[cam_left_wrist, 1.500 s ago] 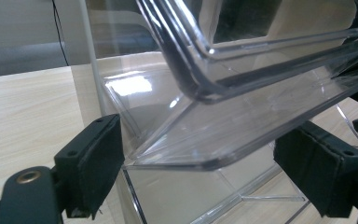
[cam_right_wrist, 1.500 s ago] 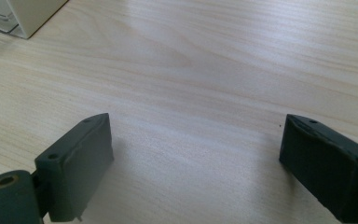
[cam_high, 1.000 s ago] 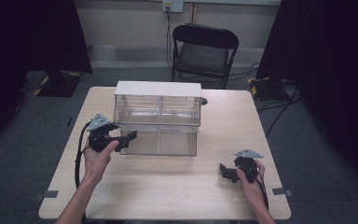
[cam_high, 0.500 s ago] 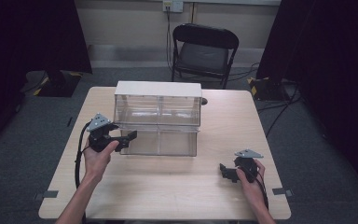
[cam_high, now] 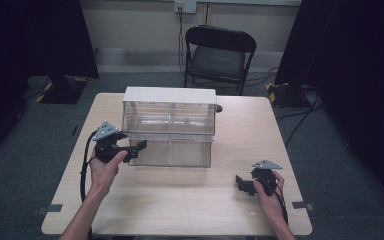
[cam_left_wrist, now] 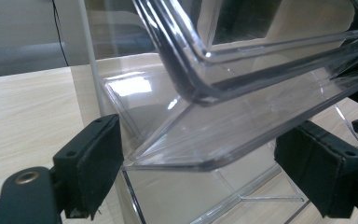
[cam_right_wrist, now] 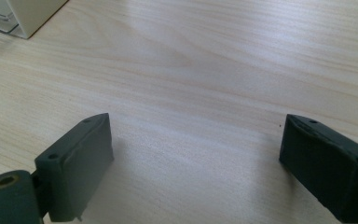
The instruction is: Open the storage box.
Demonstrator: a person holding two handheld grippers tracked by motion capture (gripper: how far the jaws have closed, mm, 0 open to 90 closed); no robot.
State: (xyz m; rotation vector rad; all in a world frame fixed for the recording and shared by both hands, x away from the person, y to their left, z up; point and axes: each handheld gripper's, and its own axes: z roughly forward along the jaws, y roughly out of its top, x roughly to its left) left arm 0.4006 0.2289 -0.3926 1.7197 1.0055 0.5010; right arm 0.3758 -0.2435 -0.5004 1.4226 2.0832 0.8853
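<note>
With its jaws spread wide around the clear drawer's (cam_left_wrist: 223, 135) corner, the left tongs (cam_high: 139, 148) look ready to grip, while the right tongs (cam_high: 240, 184) rest wide apart on the worktop (cam_high: 190, 200).

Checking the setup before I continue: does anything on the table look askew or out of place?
Only the clear storage box: its lower drawer juts forward, tilted open, at the left gripper, whose jaws are open. The right gripper is over bare table.

You see a black folding chair (cam_high: 219, 56) standing beyond the far edge of the light wooden table (cam_high: 190, 200); behind it a wall socket (cam_high: 185, 6) — a cable hanging from it; dark curtains (cam_high: 35, 40) flank the grey carpet (cam_high: 330, 130).
</note>
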